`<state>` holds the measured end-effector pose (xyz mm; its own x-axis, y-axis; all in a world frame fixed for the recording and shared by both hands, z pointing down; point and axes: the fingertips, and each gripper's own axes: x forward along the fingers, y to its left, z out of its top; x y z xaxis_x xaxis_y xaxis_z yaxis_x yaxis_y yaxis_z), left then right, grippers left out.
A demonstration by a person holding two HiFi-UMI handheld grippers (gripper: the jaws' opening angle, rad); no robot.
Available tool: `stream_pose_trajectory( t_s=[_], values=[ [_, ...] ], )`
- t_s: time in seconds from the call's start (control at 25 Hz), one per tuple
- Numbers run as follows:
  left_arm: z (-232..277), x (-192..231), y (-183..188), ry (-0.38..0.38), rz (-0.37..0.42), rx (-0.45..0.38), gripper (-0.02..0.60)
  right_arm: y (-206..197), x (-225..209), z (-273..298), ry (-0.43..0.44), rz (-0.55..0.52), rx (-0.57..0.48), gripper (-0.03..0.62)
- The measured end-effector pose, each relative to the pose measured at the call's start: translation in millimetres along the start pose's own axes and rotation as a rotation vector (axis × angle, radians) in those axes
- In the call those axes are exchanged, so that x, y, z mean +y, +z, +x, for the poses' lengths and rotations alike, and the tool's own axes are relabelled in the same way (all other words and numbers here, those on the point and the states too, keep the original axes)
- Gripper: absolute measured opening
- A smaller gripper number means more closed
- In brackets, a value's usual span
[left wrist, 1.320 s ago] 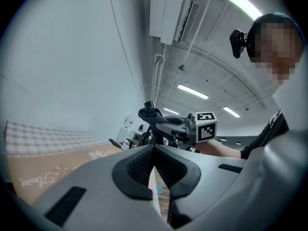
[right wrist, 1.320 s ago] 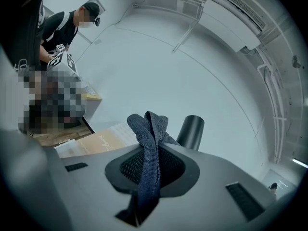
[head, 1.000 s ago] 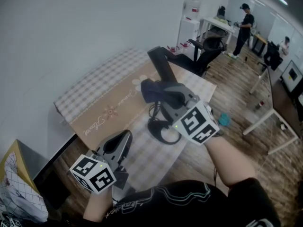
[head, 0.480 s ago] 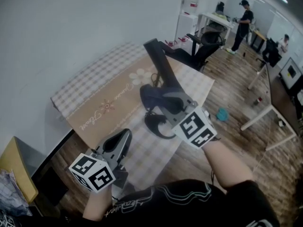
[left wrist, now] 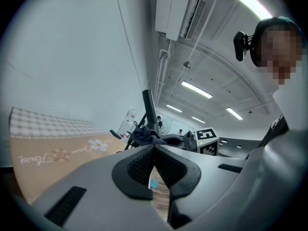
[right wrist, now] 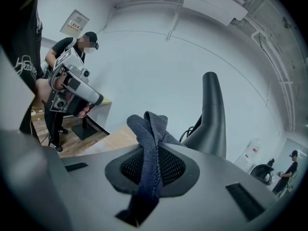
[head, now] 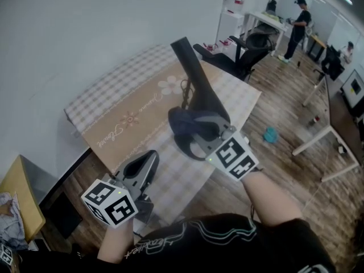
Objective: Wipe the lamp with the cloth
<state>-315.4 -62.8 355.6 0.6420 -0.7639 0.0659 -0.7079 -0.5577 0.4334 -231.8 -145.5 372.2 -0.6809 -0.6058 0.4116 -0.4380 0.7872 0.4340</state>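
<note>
Squeezing the cloth (head: 177, 118) tight, the right tool (head: 190, 127) is just beside the lamp (head: 193, 75) on the desk (head: 125, 118), mid-frame; the lamp's long arm leans up-left. The closed, empty left tool (head: 149, 161) is farther, lower left.

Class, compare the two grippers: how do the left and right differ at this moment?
The right gripper is shut on the cloth; the left gripper is shut on nothing. The right is beside the lamp; the left sits apart from it. Each carries a marker cube.

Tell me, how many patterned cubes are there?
2. One cube on the left gripper, lower left; another cube on the right gripper, centre, near the lamp.
</note>
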Motion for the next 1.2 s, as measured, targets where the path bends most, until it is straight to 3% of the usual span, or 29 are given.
stream_pose_trajectory(
  t_s=[0.16,0.36,0.56,0.96,1.2],
  values=[
    [-3.5,-8.0,-6.8,0.025,0.004,0.009,0.000,-7.7,14.3,-3.7,0.086,0.094,-0.038,0.049],
    [-3.0,-25.2,-22.0,0.054,-0.002,0.016,0.000,-15.5,30.2,-31.3,0.256,0.338,-0.172,0.049],
    [1.6,-57.2,-39.6,0.068,-0.004,0.025,0.000,-19.2,44.9,-82.1,0.356,0.440,-0.279,0.049],
    [10.8,-154.0,-79.1,0.061,0.024,0.033,0.000,-48.3,62.6,-207.7,0.477,0.726,-0.452,0.049],
    [12.0,-214.3,-101.8,0.034,0.043,0.036,0.000,-75.6,75.1,-268.6,0.477,0.757,-0.455,0.049]
  ],
)
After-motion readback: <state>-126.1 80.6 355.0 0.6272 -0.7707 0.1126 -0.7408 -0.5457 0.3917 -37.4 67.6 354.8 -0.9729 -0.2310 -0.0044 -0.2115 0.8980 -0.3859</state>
